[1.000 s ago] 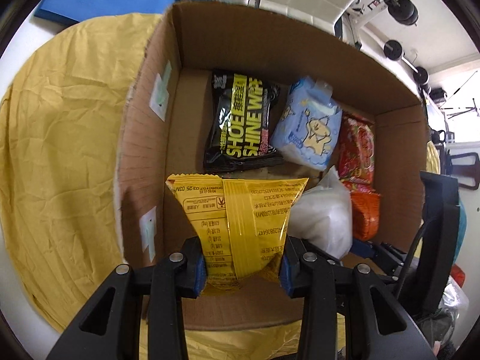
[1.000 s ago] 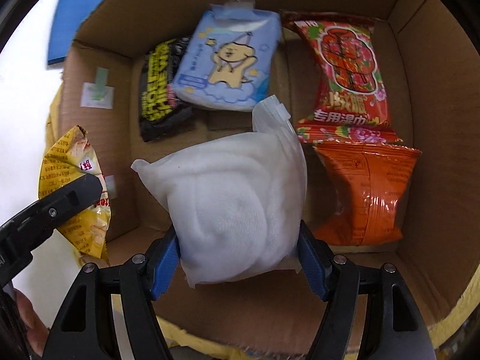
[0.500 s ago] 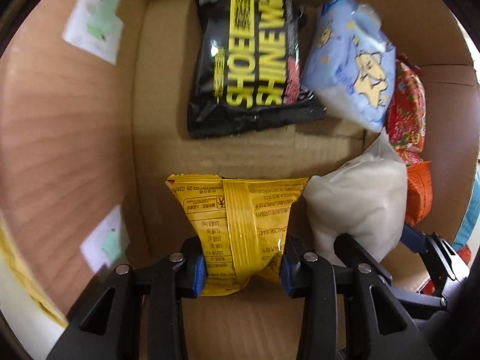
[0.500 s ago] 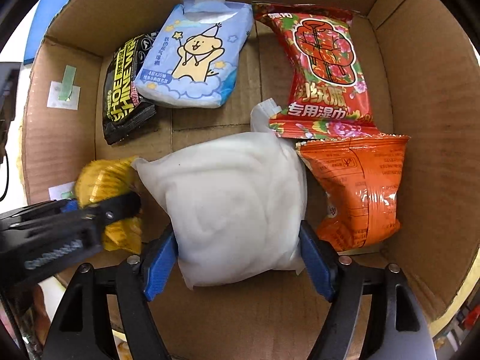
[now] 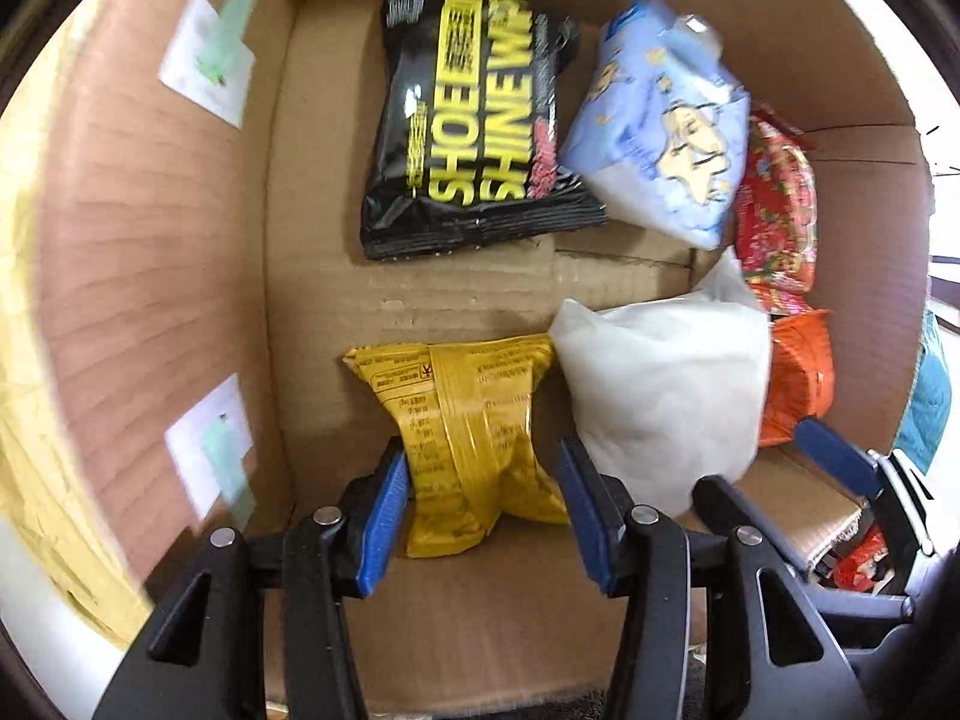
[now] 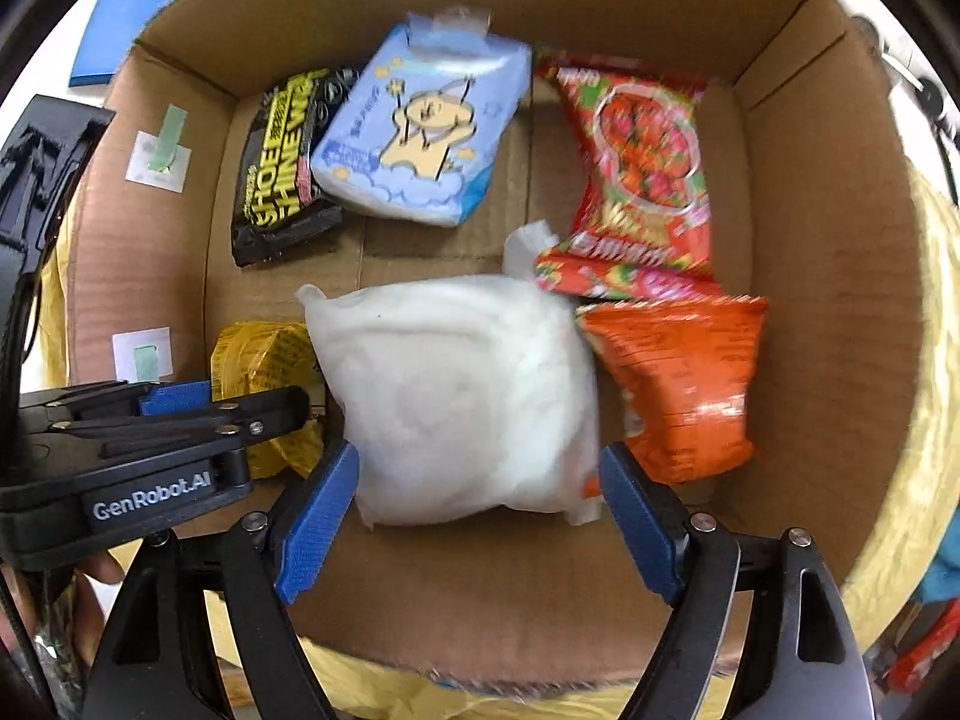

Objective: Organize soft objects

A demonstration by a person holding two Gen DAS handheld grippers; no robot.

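Left wrist: left tool [image 5: 483, 504] released, yellow packet [image 5: 474, 438] between pads; right tool [image 6: 480, 516] released beside white pouch [image 6: 462, 396].

In the box [image 6: 840, 312], snack packet [image 6: 258, 360] lies left of pillow pack [image 6: 462, 402] (touching), wipes behind.

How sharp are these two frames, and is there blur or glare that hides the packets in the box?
Left wrist view: fisheye bends the cardboard box wall, its labels smeared; the black wipes pack print is readable, with mild glare on the yellow packet. Right wrist view: motion blur softens the red packet and orange packet; the white pack lacks detail.
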